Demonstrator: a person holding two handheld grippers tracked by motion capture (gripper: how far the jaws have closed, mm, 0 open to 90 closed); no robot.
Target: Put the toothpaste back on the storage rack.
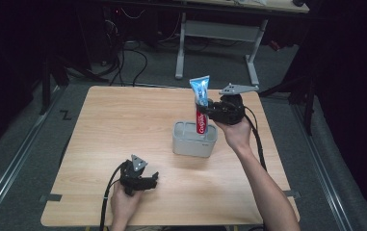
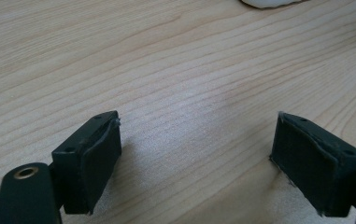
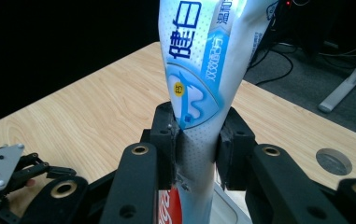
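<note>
Right of centre on the bench [image 1: 123,125], I see a toothpaste tube [image 1: 201,103] standing nearly upright with its lower, red-printed end down inside a grey holder [image 1: 194,139] and its crimped blue-and-white end uppermost. My right gripper [image 1: 209,109] has the tube clamped about halfway up, coming at it from the right side; in the right gripper view the tube [image 3: 199,93] rises between the two black jaws of the right gripper [image 3: 198,144], which press against it on either side, and the tube is pinched in where they meet it. Below the jaws in that view I make out a strip of the red print and a pale edge of the holder [image 3: 229,205]. The right hand [image 1: 236,132] wraps the gripper body from the near side, with the grey three-cornered plate on top and the cable trailing down along the forearm.

The holder is a rounded rectangular tub with compartments; which one the tube sits in I cannot tell.

Well apart from all this, near the front edge and left of centre, my left gripper [image 1: 152,180] rests low over bare wood, held in the left hand [image 1: 123,202]. In the left gripper view its jaws stand wide, the left gripper [image 2: 196,161] having nothing but wood grain between them. At the top edge of that view a pale curved rim shows, too little for me to say what it is.

Beyond the far side of the bench, a white desk frame [image 1: 219,33] and loose cables lie on a grey floor [image 1: 162,67].
</note>
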